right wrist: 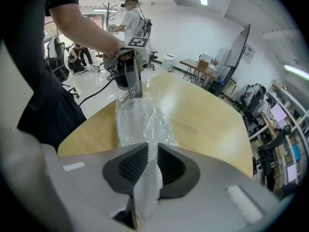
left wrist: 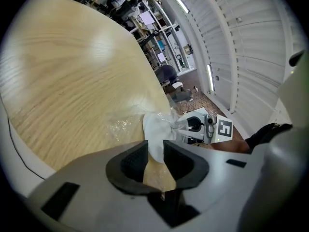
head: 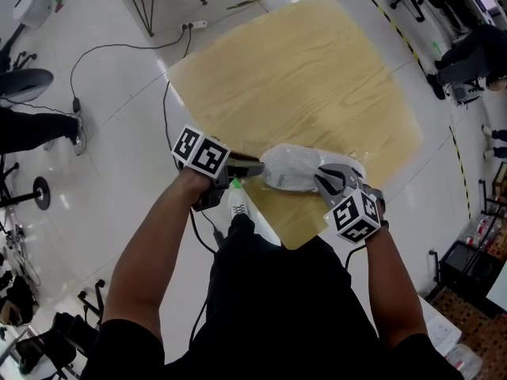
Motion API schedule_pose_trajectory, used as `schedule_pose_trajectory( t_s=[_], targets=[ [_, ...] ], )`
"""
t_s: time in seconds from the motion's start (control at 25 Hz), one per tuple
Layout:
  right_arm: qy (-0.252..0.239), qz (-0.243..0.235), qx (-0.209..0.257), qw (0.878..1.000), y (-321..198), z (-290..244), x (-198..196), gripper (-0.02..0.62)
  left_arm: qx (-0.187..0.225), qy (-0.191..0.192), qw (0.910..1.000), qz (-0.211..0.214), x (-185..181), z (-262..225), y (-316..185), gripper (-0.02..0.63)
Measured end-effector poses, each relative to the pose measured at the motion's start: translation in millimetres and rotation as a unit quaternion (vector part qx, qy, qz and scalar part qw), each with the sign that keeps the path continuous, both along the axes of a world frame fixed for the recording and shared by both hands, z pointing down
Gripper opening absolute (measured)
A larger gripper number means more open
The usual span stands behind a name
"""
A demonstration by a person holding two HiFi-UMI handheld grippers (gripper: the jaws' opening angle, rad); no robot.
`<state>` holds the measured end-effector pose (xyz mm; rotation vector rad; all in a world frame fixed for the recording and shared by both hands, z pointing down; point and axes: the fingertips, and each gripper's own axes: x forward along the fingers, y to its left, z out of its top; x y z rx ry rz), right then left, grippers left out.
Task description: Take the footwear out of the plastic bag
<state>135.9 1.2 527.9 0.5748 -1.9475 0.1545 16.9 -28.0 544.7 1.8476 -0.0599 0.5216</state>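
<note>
Head cam overhead; left gripper (head: 257,167), right gripper (head: 321,179) cams prob. opposed.

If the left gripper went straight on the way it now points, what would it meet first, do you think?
Almost certainly the white footwear in its plastic bag, whose end sits right between the open jaws of the left gripper.

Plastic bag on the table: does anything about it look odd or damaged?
Nothing looks torn or spilled. The crumpled plastic bag sits at the wooden table's near edge, with a white shoe inside, ribbed sole showing. The right gripper pinches a fold of it.
</note>
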Motion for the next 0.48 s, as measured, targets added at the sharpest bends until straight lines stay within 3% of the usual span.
schedule_pose_trajectory(
  t_s=[0.16,0.48],
  targets=[
    [-0.008,0.001,0.002,1.000,0.2,-0.3,-1.4,0.043,-0.005,-0.014,0.9998,-0.009,-3.7,5.7,-1.6,0.018],
    [-0.014,0.006,0.006,1.000,3.5,-0.7,4.0,0.023,0.004,0.022,0.9995,-0.022,-1.6,-7.0,0.3,0.005]
  ],
)
